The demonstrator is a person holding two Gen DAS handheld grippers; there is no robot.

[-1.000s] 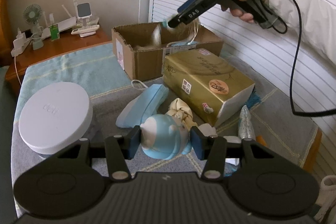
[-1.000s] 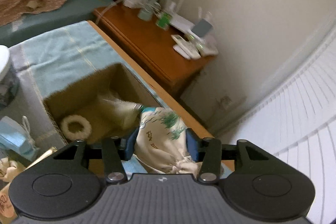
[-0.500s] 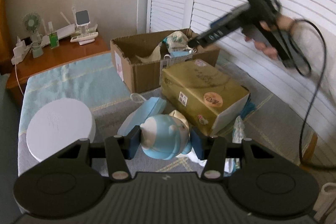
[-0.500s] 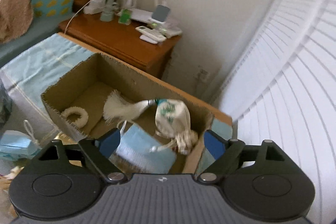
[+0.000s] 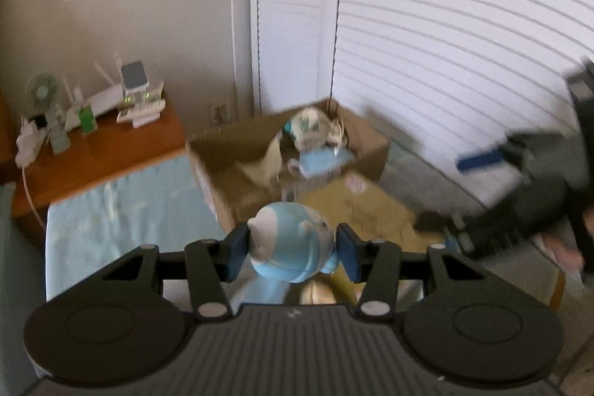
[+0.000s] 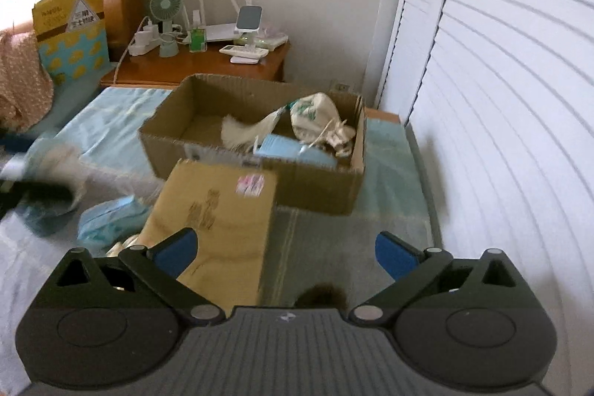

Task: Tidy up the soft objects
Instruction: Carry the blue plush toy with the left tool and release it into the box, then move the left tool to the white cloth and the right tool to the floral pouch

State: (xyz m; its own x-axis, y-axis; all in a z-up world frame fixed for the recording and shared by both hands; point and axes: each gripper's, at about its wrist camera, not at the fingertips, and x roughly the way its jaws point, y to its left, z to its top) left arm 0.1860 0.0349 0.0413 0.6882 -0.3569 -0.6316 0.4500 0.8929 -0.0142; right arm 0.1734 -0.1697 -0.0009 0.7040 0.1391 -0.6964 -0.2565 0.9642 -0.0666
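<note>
Clearly light and squashy, the blue plush toy (image 5: pixel 291 242) sits pinched across its round head in the left gripper (image 5: pixel 291 249); the right gripper (image 6: pixel 286 249) is opening wide, empty.

A pale-blue-and-white plush toy (image 5: pixel 291 242), a brown cardboard box (image 6: pixel 260 136), a gold carton (image 6: pixel 219 221).

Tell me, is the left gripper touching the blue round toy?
Touching. In the left wrist view the left gripper has both blue pads pressed against the sides of the blue round toy, with no gap on either side.
</note>
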